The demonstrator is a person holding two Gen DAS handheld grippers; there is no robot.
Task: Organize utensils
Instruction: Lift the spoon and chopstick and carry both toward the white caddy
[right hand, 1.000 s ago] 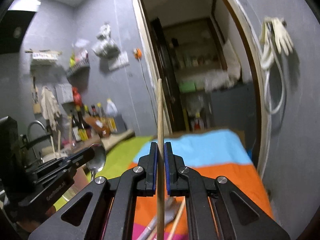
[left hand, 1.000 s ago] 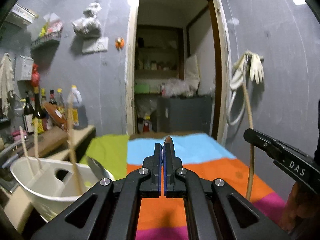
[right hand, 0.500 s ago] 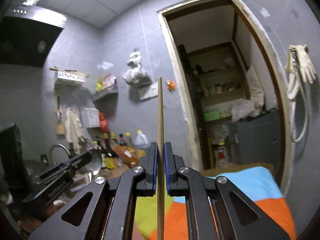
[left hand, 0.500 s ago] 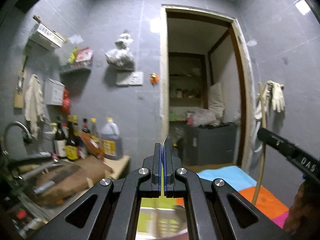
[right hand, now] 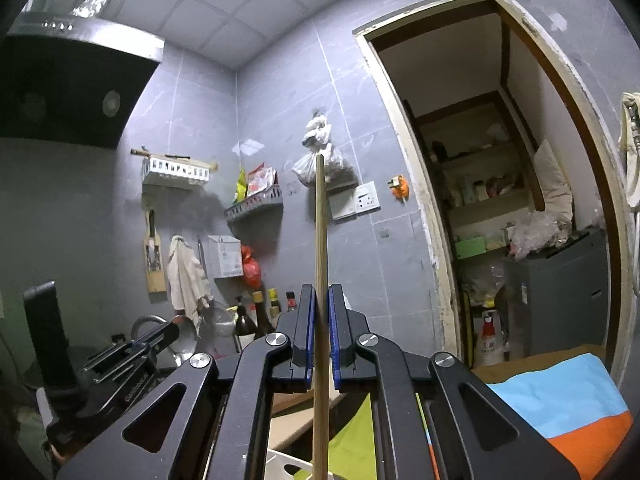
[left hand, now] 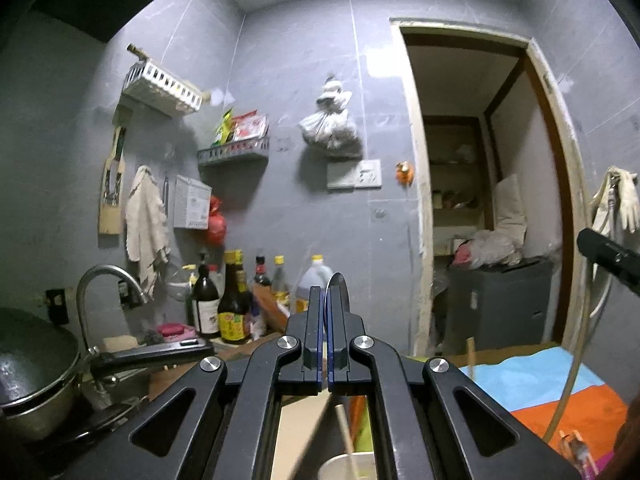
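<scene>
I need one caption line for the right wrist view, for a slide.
Right gripper clamps an upright wooden chopstick; beside it, the left gripper holds a metal spoon.

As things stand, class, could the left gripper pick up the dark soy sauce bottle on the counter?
Probably not. The left gripper is shut on a metal spoon, so it has no free grip. The bottle also stands crowded among other bottles beyond the fingertips.

My left gripper is clamped fully closed, pointing level; my right gripper is pinched nearly closed, tipped slightly upward.
</scene>
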